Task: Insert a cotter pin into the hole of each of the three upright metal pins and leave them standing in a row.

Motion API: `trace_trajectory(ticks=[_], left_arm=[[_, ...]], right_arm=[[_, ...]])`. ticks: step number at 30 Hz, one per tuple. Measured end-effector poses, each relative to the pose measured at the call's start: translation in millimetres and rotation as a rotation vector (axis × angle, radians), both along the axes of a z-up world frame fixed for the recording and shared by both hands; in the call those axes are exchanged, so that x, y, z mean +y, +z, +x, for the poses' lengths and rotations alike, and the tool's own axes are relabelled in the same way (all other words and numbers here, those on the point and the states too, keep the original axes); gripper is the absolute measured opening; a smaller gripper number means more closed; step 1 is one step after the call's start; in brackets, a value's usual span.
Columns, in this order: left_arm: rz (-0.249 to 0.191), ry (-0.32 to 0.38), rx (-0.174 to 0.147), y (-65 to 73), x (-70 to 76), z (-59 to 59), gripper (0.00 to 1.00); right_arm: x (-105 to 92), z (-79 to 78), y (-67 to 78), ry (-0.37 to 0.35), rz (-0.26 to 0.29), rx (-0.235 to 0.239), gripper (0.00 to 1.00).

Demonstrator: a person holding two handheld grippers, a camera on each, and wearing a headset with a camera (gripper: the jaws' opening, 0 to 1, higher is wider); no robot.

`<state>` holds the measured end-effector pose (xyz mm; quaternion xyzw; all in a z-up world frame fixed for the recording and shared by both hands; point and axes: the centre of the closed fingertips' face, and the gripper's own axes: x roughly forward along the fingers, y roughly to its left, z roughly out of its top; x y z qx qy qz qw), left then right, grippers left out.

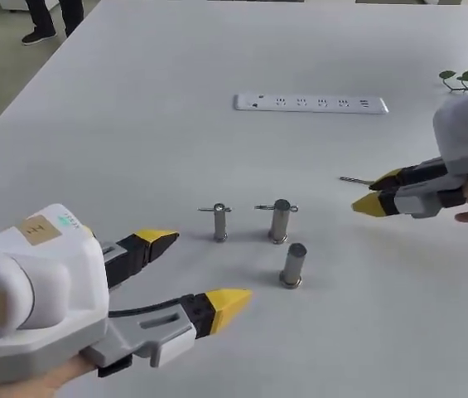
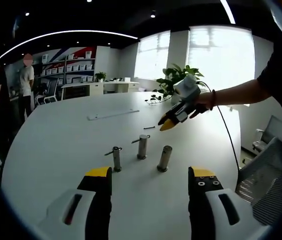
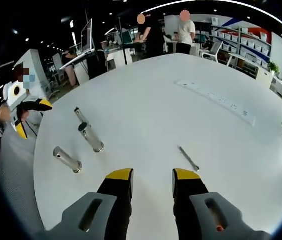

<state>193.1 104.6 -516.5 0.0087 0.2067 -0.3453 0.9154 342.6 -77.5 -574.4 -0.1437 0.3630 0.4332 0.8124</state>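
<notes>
— Why is the right gripper (image 1: 368, 196) so low beside the thin loose metal cotter pin (image 1: 354, 179) on the white desk (image 1: 134, 124)?
— Probably to pick it up: jaws partly apart, empty. The bare upright steel pin (image 1: 293, 265) lacks one. The left gripper (image 1: 199, 269), wide open and empty, hovers nearby, perhaps to steady it.

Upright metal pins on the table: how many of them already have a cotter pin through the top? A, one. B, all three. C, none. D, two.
D: the left rear pin and the right rear pin each carry a cotter pin across the top, the front pin has none, and a loose cotter pin lies by the right gripper.
</notes>
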Motion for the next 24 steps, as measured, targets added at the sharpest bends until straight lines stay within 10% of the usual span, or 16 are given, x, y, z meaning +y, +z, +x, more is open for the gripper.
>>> trace_trajectory(ticks=[24], left_arm=[[0.005,0.023,0.018,-7.9,7.0,6.1,0.6]], right_arm=[[-18.3,43.7,-28.4,-0.008,-0.145,-0.042,0.18]])
